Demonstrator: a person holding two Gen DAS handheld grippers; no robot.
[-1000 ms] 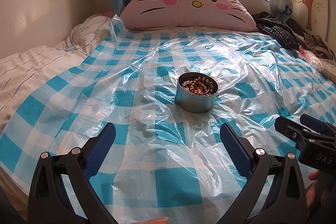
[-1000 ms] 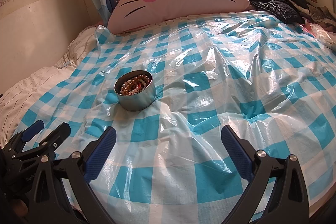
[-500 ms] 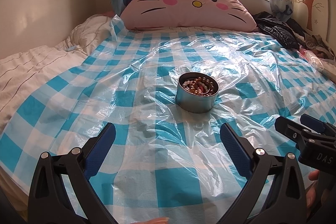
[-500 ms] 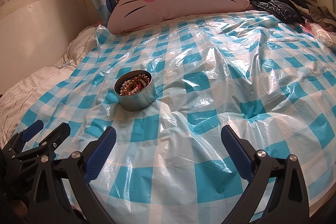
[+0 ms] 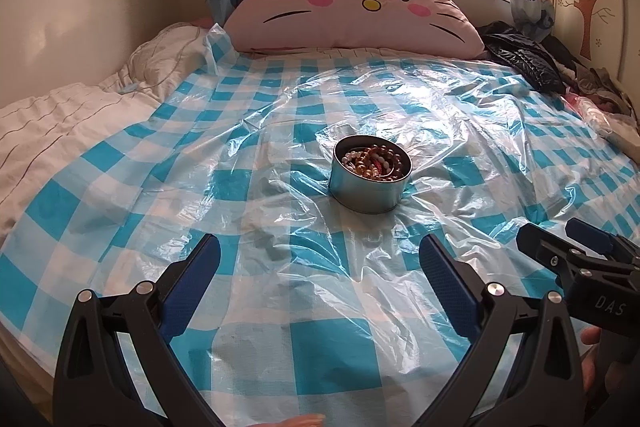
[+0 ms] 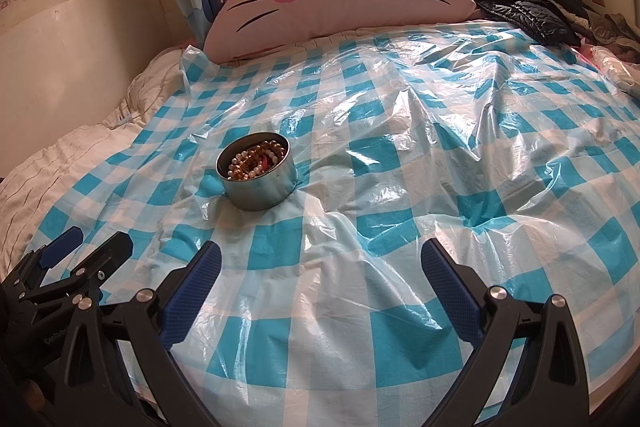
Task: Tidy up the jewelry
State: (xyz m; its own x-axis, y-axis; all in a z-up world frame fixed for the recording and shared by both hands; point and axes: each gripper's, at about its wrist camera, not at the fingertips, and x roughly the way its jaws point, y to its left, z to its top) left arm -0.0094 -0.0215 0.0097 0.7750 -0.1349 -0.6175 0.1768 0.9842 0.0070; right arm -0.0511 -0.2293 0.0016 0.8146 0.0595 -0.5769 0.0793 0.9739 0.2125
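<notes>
Metal tin [image 5: 370, 183] of beads well beyond left gripper [image 5: 319, 259].

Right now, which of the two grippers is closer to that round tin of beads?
Left, by a little. The tin sits almost straight ahead of the open left gripper. The open right gripper is set off to the tin's right.

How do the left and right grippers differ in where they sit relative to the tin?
The left gripper points almost straight at the tin, which shows just right of centre between its fingers. The right gripper is aimed at bare checked sheet; in its view the tin lies off to the left, beyond its left finger. Both are wide open, hold nothing, and sit short of the tin, which holds beaded bracelets.
</notes>
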